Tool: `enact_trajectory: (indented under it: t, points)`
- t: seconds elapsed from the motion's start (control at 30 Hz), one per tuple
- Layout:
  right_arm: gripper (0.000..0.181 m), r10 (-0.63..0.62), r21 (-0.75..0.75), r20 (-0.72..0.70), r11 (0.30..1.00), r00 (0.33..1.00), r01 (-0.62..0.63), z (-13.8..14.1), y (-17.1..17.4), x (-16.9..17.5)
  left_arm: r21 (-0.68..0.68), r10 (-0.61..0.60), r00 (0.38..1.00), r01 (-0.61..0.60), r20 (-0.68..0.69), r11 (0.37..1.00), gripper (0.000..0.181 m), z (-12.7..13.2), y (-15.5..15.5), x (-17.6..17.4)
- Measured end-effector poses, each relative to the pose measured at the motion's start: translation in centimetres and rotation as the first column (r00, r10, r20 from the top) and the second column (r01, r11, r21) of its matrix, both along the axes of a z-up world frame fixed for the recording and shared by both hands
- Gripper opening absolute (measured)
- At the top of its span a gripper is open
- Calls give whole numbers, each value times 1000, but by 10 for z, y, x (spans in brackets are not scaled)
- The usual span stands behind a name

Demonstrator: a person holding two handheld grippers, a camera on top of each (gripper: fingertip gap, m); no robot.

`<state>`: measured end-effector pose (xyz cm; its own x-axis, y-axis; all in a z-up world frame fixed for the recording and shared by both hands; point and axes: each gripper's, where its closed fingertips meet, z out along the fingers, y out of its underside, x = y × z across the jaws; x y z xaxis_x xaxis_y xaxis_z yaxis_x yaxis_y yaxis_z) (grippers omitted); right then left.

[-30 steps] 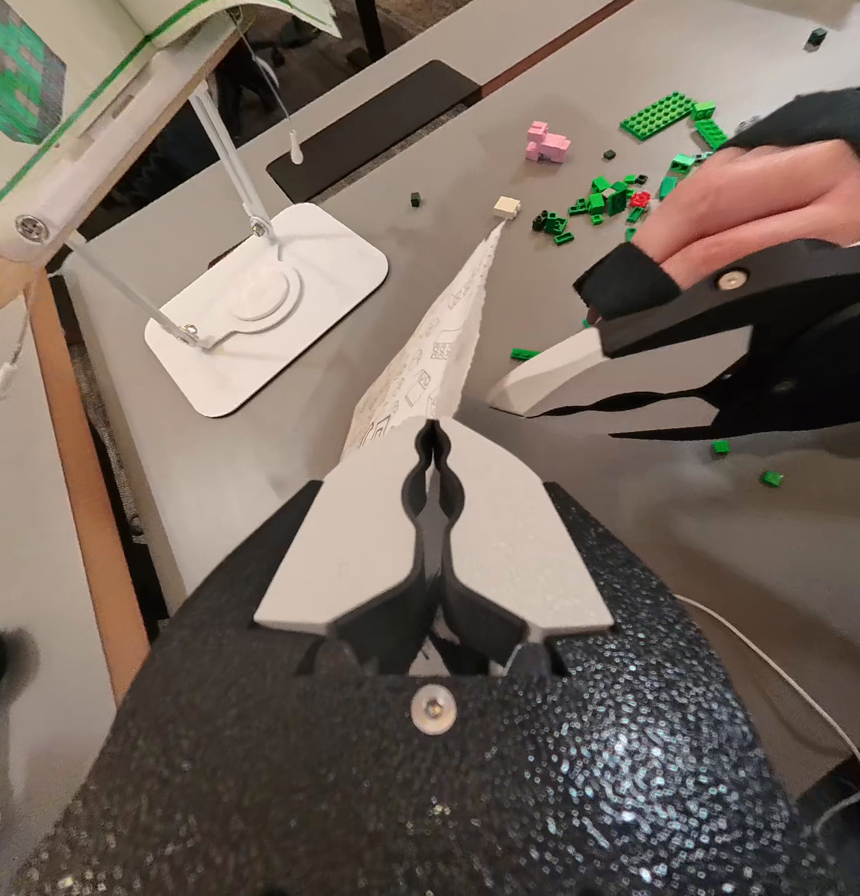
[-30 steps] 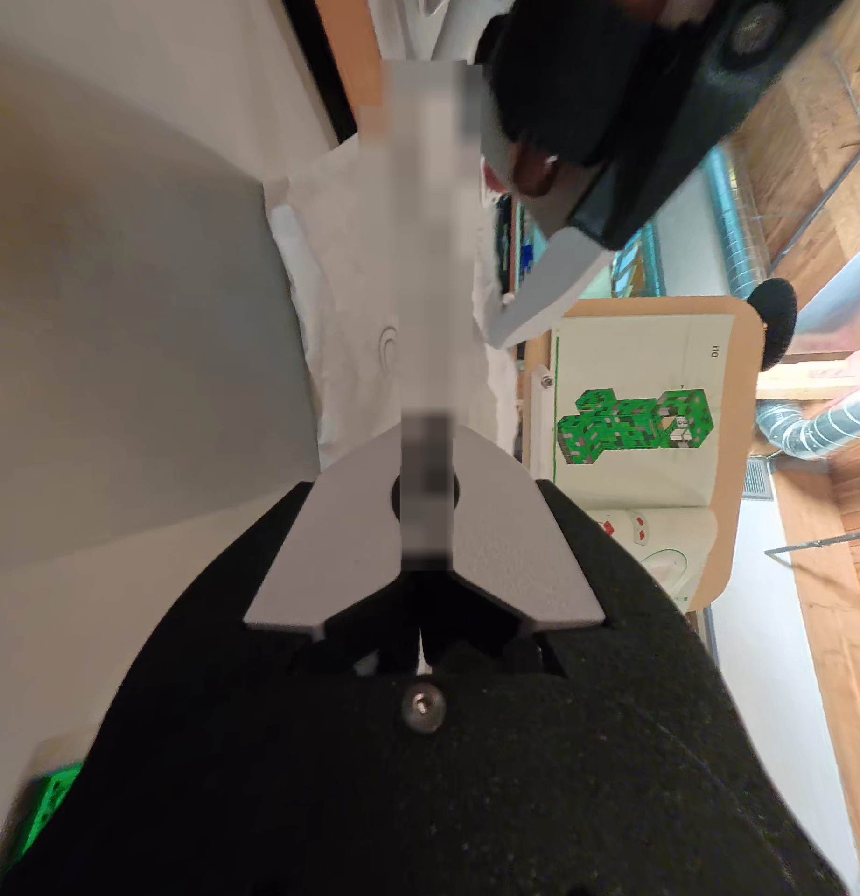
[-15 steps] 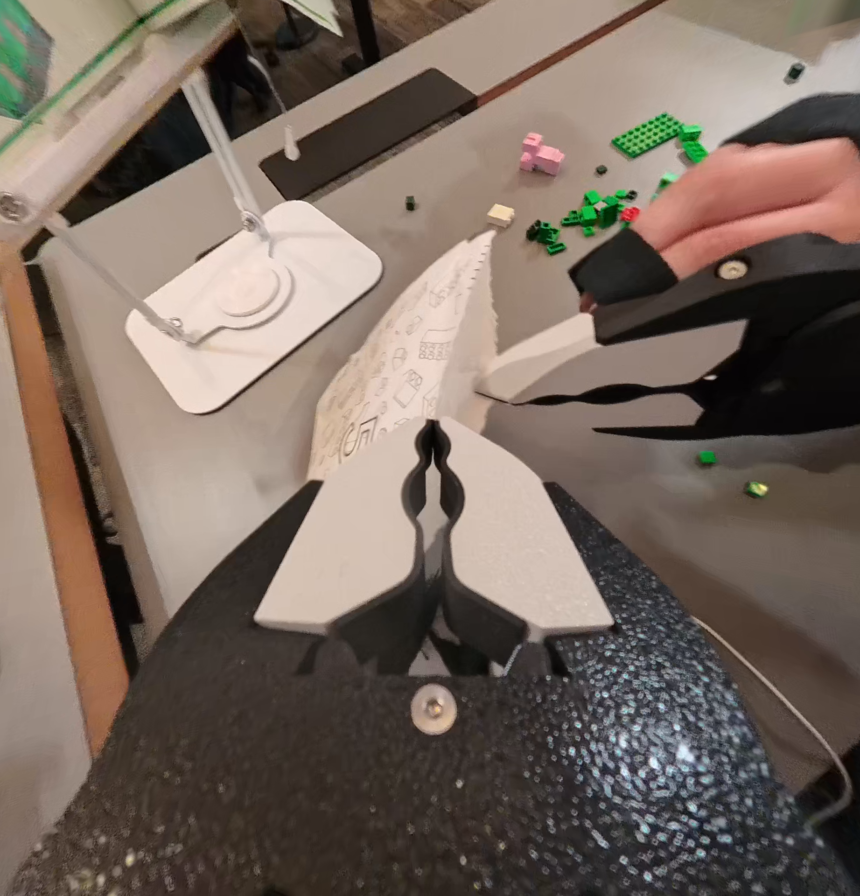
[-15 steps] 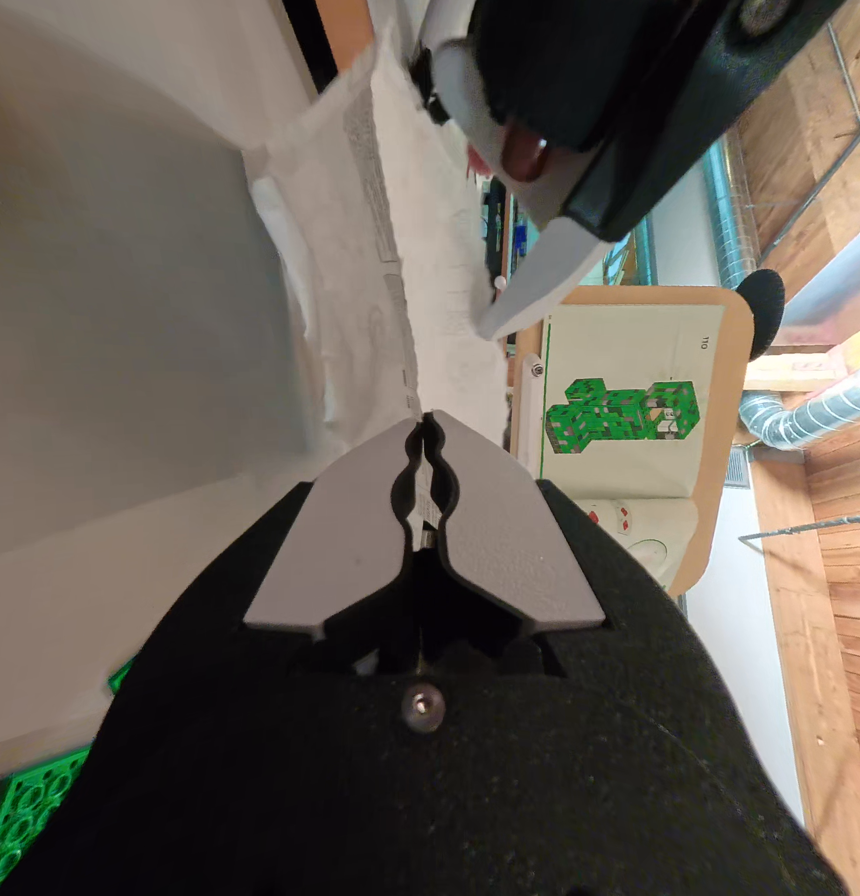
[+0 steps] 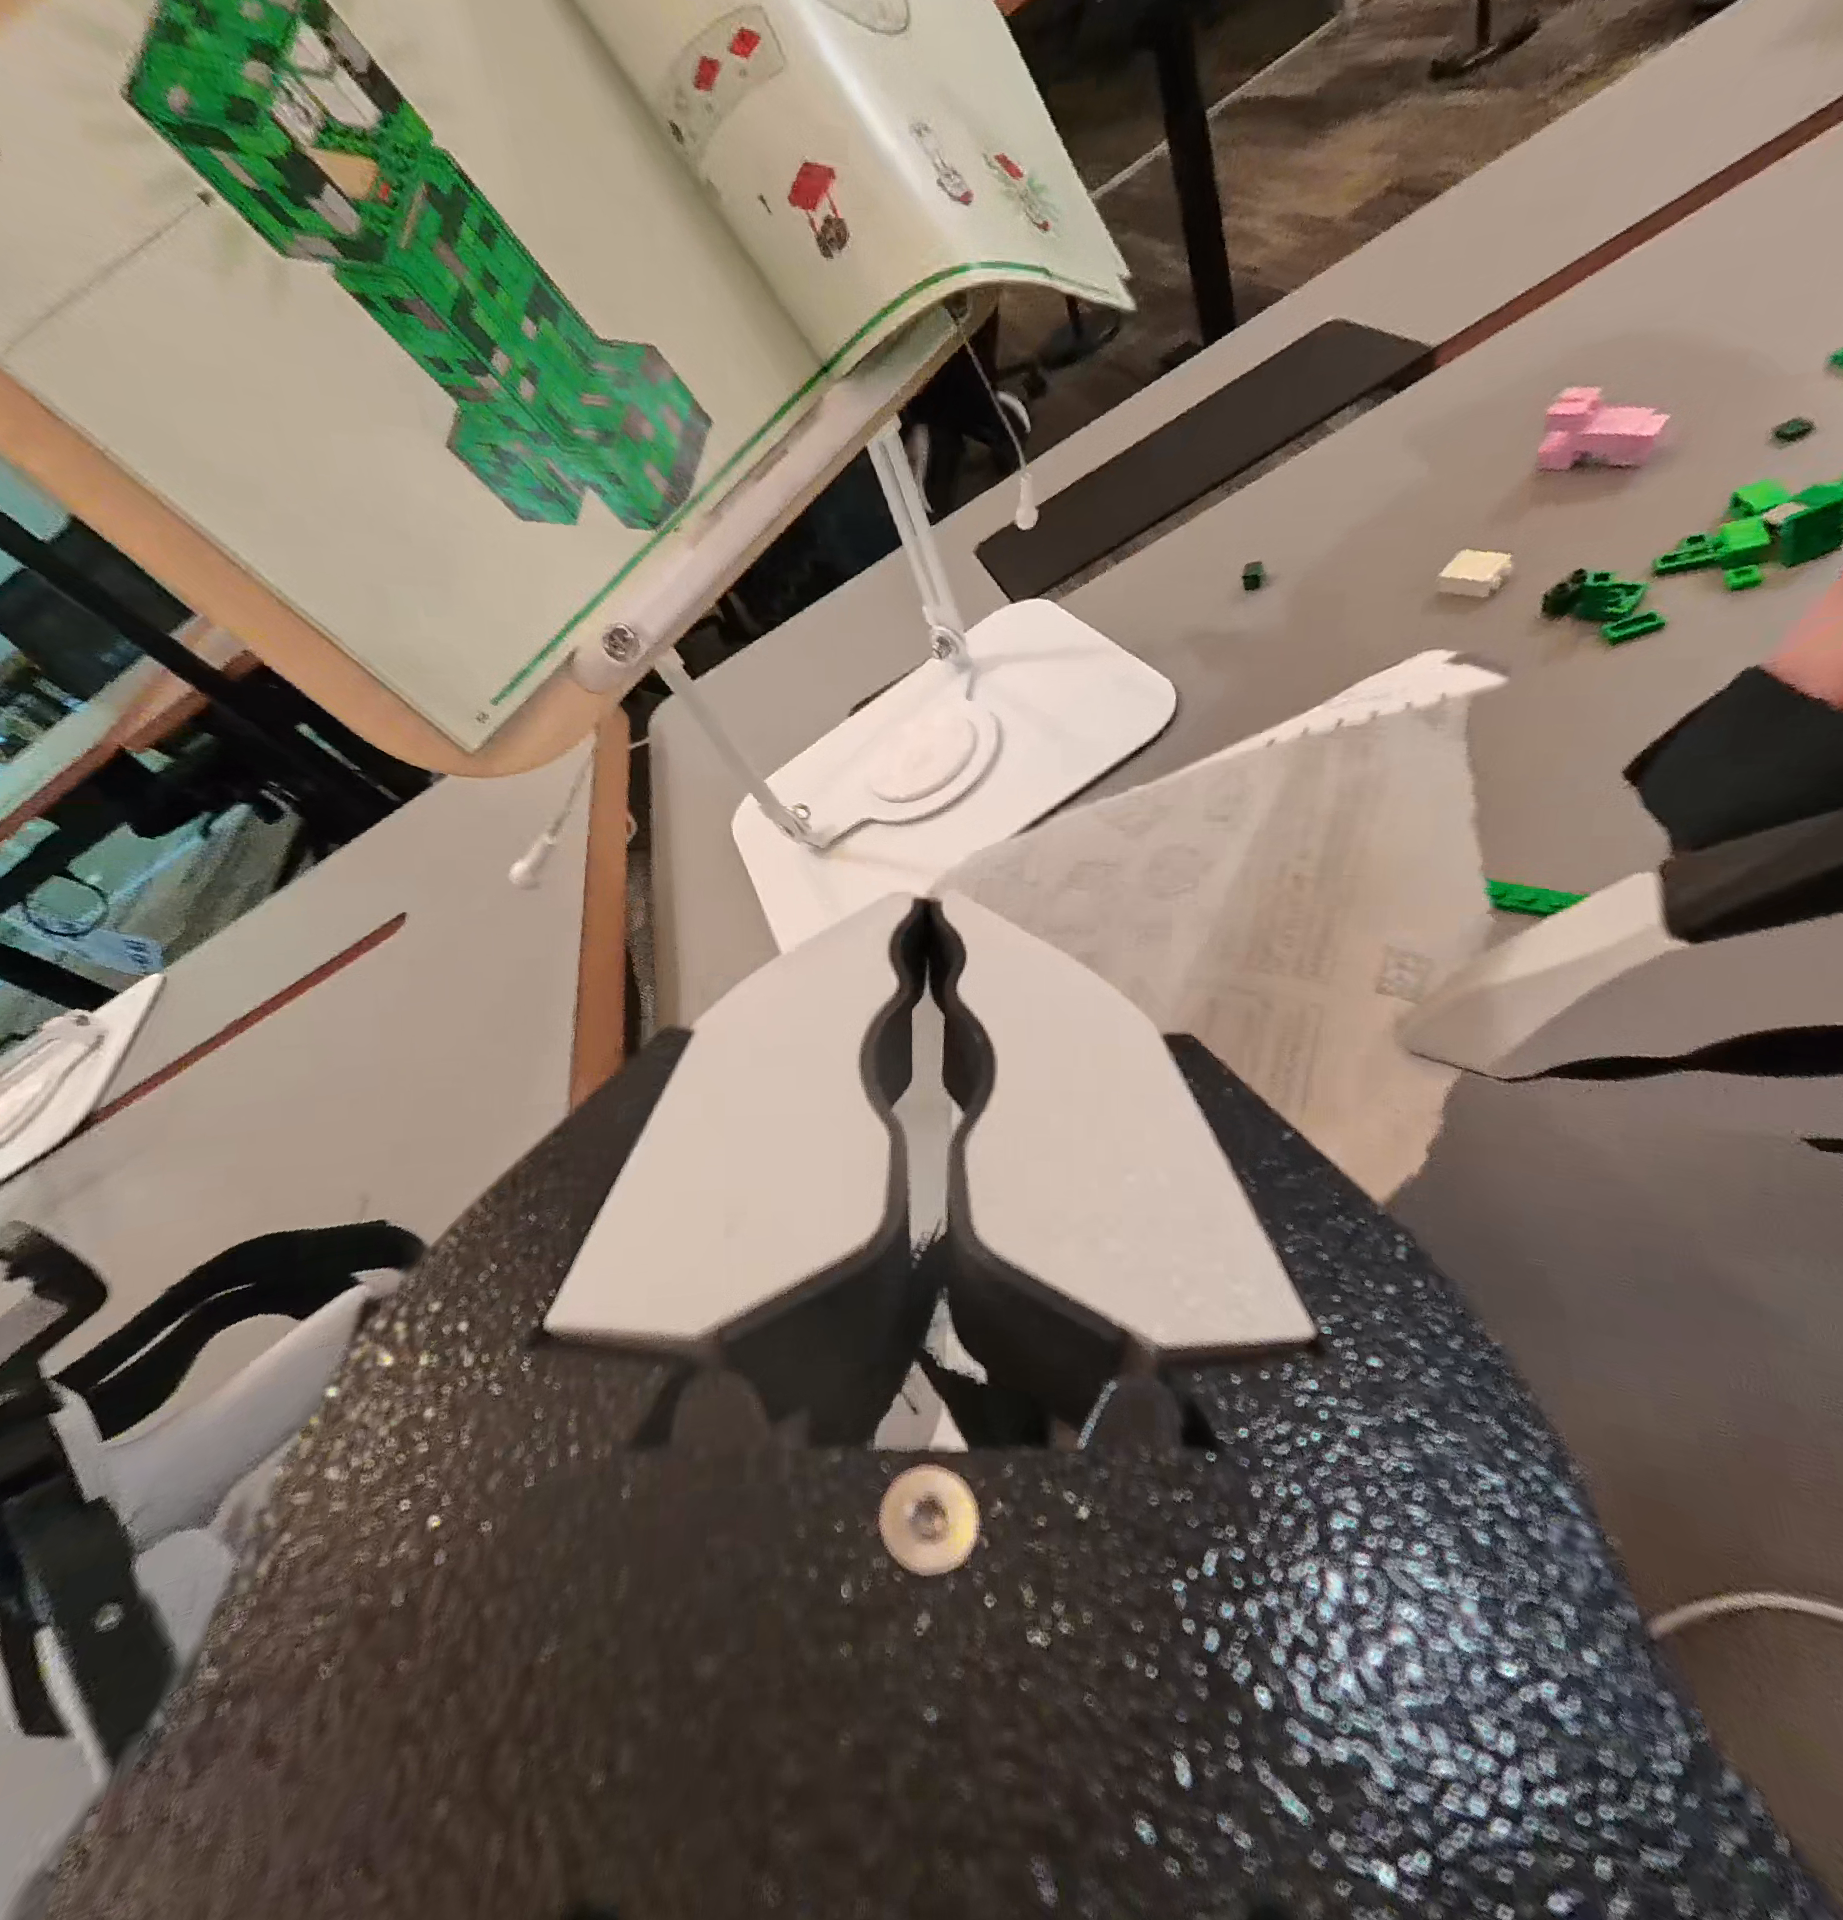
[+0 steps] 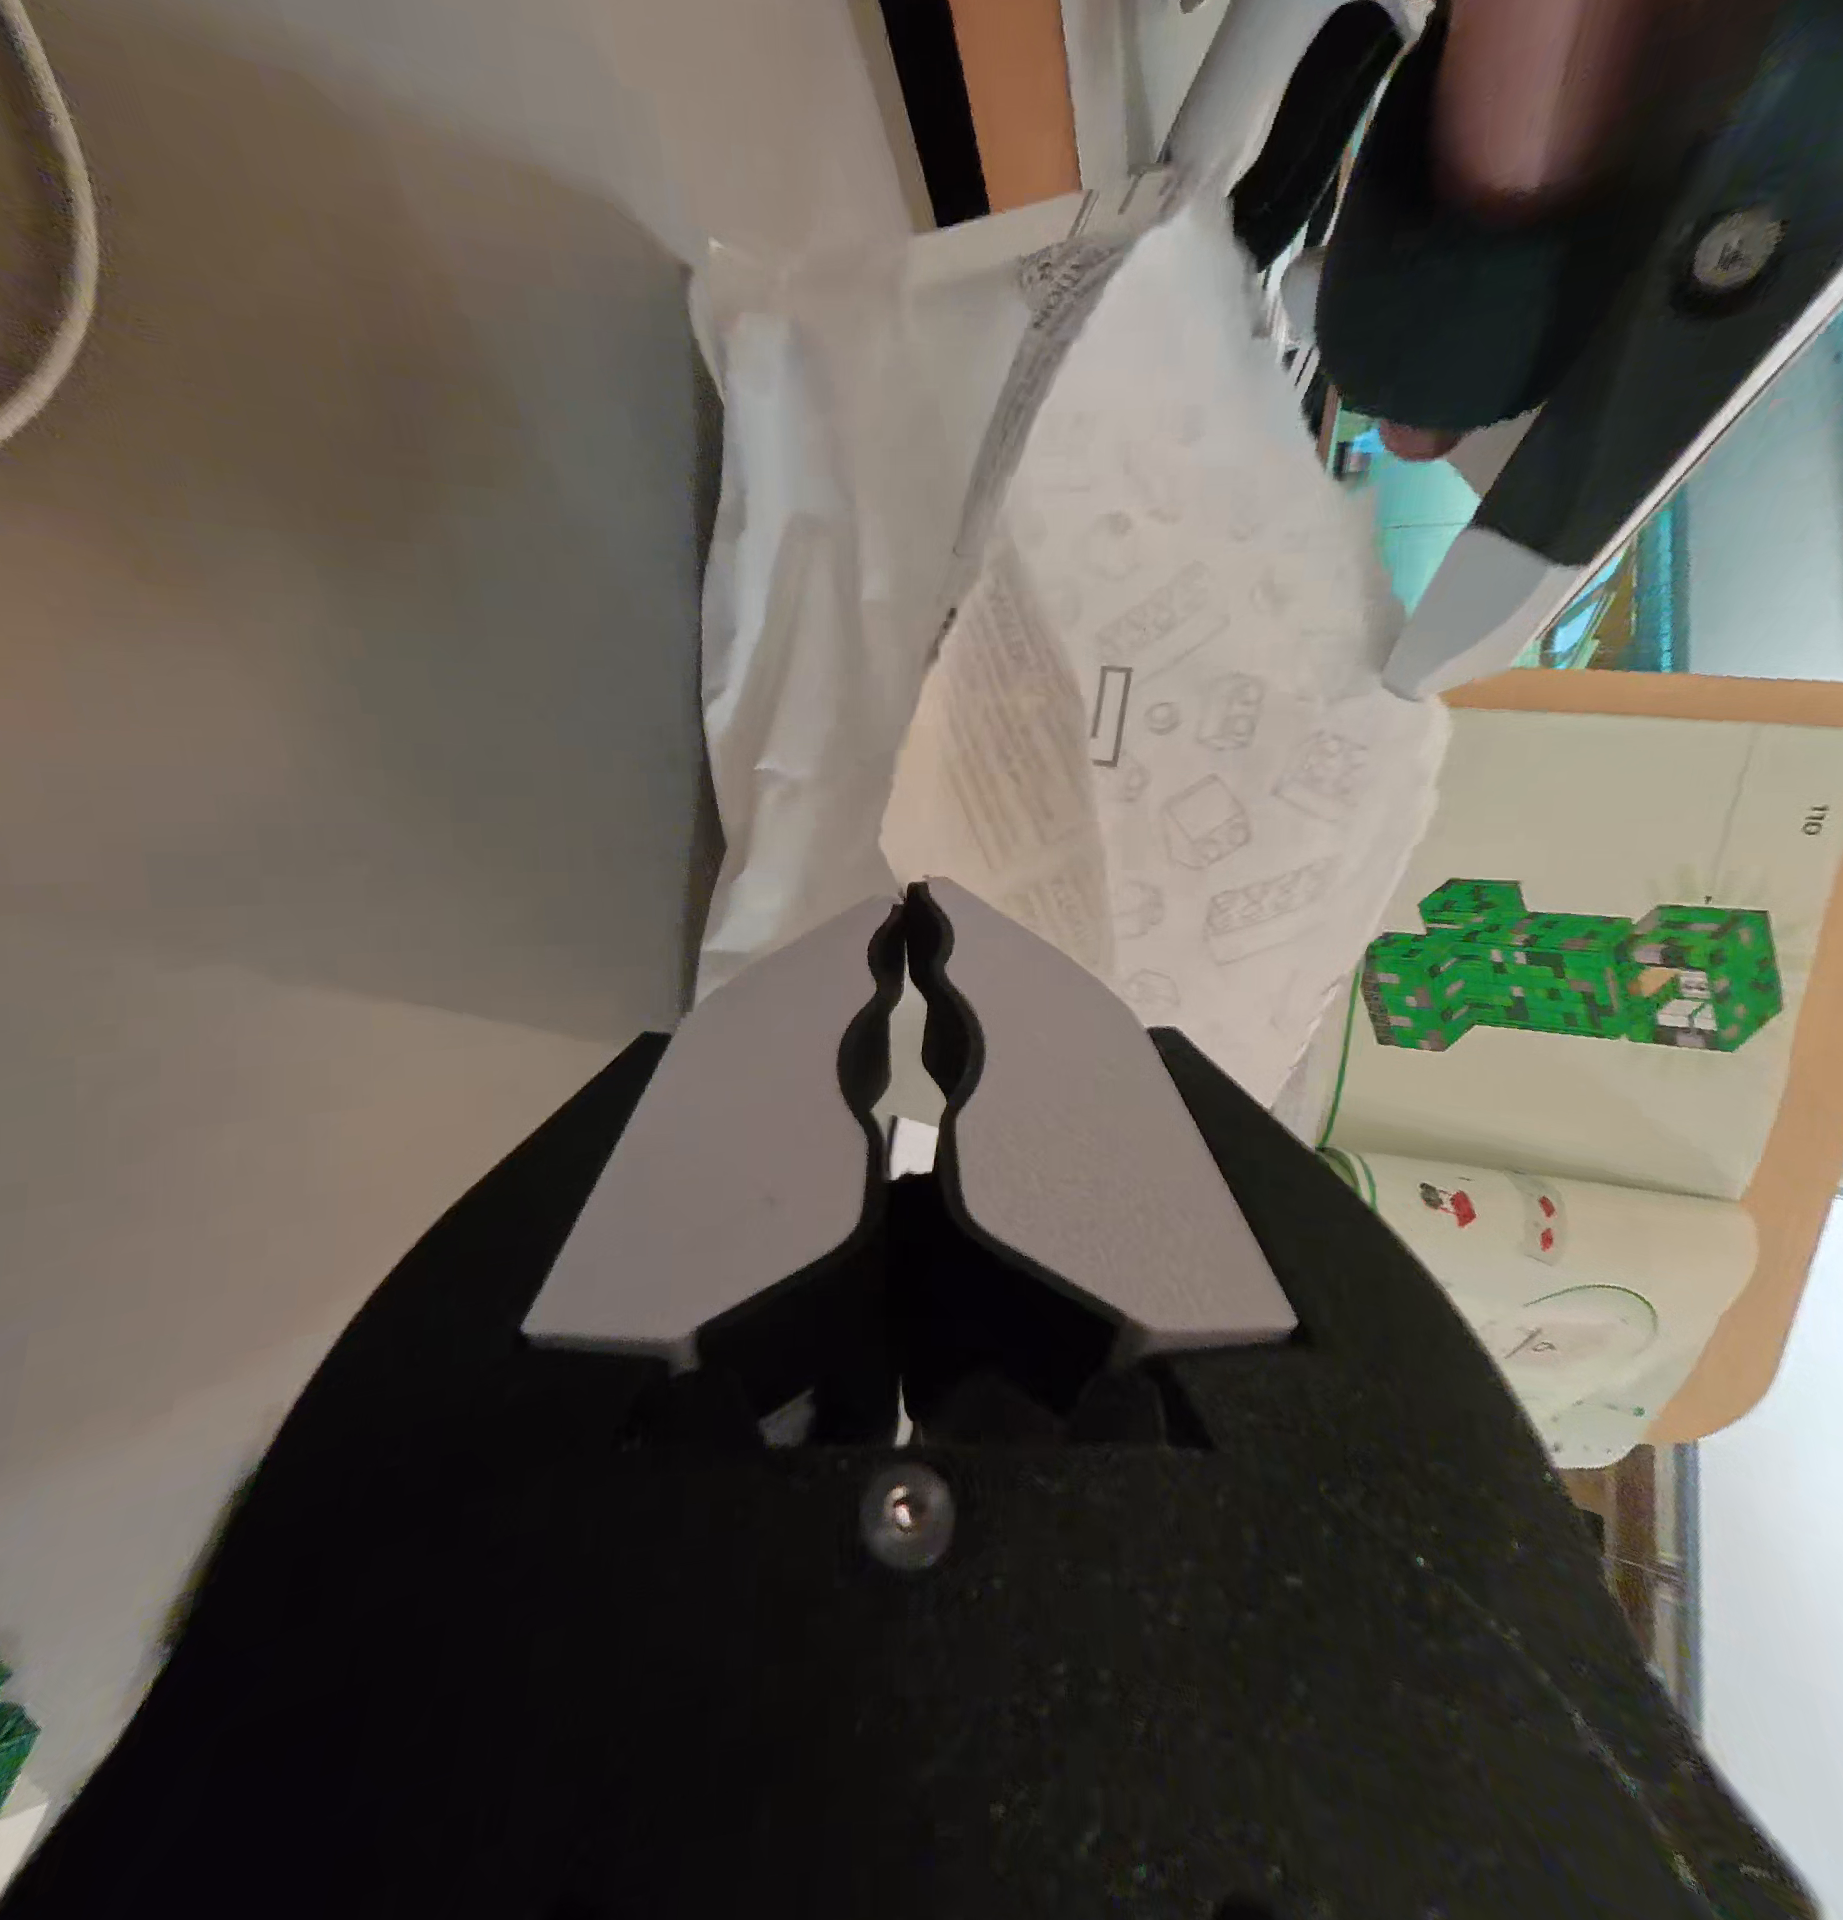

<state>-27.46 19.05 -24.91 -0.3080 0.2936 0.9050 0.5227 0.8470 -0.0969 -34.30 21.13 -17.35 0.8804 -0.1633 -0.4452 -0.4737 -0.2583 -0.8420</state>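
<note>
Gripping one white paper bag (image 5: 1301,914) between them, both grippers sit above the grey desk (image 5: 1260,488). Left gripper (image 5: 927,920): jaws closed tight on an edge of the bag, a thin white strip of paper showing in the slit between the grey fingers (image 5: 761,1132). Right gripper (image 6: 915,902): jaws also closed, pinching the bag's edge at the tips. In the left wrist view the right gripper shows at the right frame edge, its pale tip against the bag, a hand (image 5: 1831,644) in a black fingerless glove on it. The bag is printed with faint brick outlines and text blocks, creased, held off the desk and spread between the two grippers, one serrated edge pointing up.

Behind the bag: white stand base (image 5: 958,748) on the desk, thin rods going up to a wooden board holding an open instruction booklet (image 5: 397,270) with a green blocky figure on the page. Far right on the desk: scattered green bricks (image 5: 1769,540), a small cream brick (image 5: 1476,571), a pink brick build (image 5: 1597,428), well apart from the bag. Black mat (image 5: 1208,457) lies beyond the stand base. White cable (image 5: 1748,1616) at lower right.
</note>
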Motion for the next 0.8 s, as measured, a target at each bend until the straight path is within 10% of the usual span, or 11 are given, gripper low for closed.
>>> enact_trajectory:
  t: [0.23, 0.43, 0.8]
  points:
    - [0, -56, -40, -64, 998, 996, 54, 5, 4, 10, -65, -125, 992, 125, 2, 990, 2, 0, -18, 18]
    - [0, -55, -76, -61, 996, 997, 50, 1, -13, 20, -274, -156, 984, 128, -84, 953, 46, -33, -36, 33]
    - [14, -136, -232, -79, 966, 988, 114, -9, -20, 25, -463, -101, 994, 76, -31, 883, 0, -79, -39, 40]
